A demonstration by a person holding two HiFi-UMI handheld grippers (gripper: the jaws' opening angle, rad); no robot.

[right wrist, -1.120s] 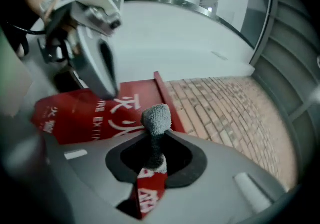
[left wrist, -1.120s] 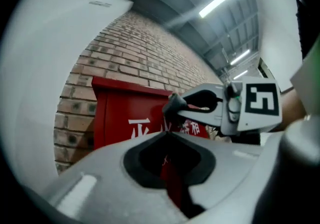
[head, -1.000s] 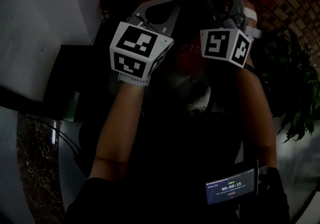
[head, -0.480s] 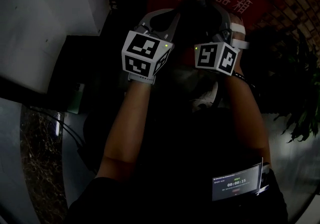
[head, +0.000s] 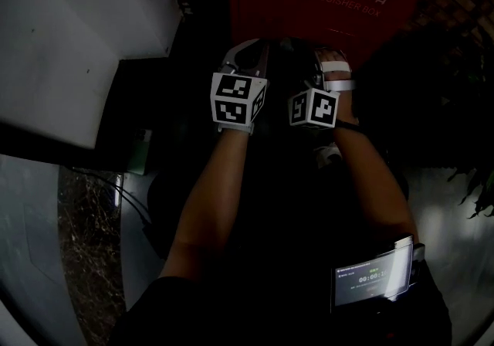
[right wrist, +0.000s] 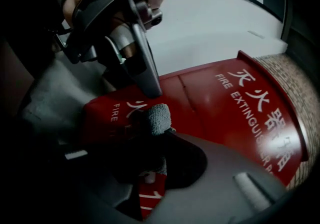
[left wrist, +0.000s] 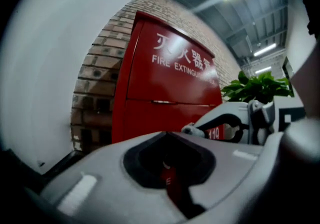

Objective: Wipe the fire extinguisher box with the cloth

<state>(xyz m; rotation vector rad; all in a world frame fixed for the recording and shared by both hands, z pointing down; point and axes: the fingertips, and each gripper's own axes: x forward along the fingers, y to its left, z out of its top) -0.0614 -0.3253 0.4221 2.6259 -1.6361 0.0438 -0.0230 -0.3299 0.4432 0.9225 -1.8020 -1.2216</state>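
A white wall rises to the left of the left gripper, with a strip of brick between it and the box. The red box stands straight ahead of both grippers, near them, with its white lettering facing them. A plant grows beyond the box, to the right of the right gripper. The grippers are held side by side and close together, both pointing at the box front. The left gripper's jaws are drawn together with nothing between them; red shows through the slit. The right gripper's jaws are clamped on the grey cloth, and a tuft of it sticks out past the jaw tips toward the box.
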